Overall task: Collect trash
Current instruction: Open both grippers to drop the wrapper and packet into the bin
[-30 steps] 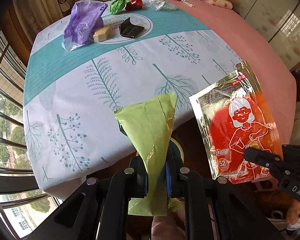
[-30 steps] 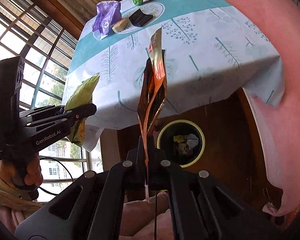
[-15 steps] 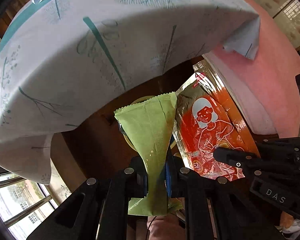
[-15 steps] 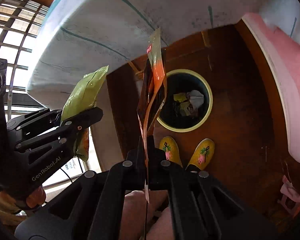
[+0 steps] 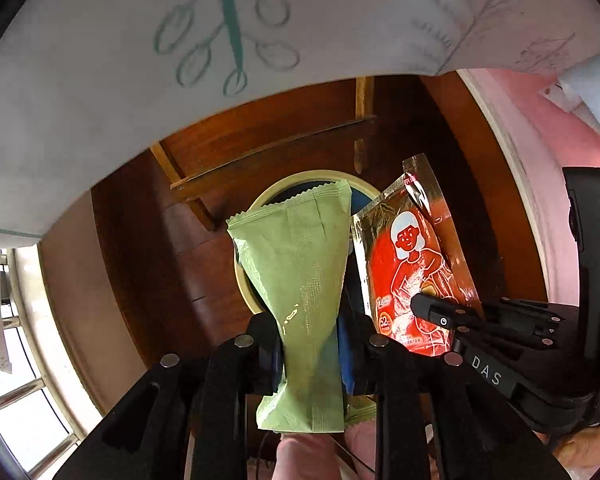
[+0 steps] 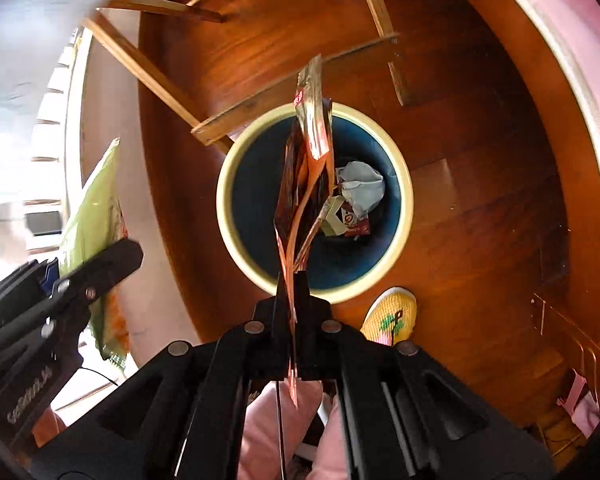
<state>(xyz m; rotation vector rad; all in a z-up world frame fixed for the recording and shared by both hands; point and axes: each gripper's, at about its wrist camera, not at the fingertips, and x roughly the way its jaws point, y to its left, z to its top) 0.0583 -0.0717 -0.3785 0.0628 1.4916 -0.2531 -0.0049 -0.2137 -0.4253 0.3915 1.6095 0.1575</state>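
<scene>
My left gripper [image 5: 310, 332] is shut on a pale green wrapper [image 5: 300, 280] that stands upright between its fingers. My right gripper [image 6: 292, 286] is shut on a red foil packet [image 6: 306, 184], seen edge-on here and flat with a cartoon figure in the left wrist view [image 5: 416, 276]. Below both sits a round trash bin [image 6: 236, 168] with a cream rim and dark blue inside, holding crumpled paper and wrappers [image 6: 356, 196]. The red packet hangs over the bin's mouth. The green wrapper [image 6: 94, 216] is off to the bin's left in the right wrist view.
The white tablecloth with a teal leaf print [image 5: 180, 60] hangs overhead. Wooden table braces [image 6: 284, 80] cross above the bin on the wood floor. A yellow slipper [image 6: 392, 316] rests by the bin's near rim. A pink cover [image 5: 560, 128] drapes at right.
Both grippers have dropped from table height to below the tablecloth edge and tilted downward. The bin now fills the centre of both views, much closer. Both wrappers stay gripped.
</scene>
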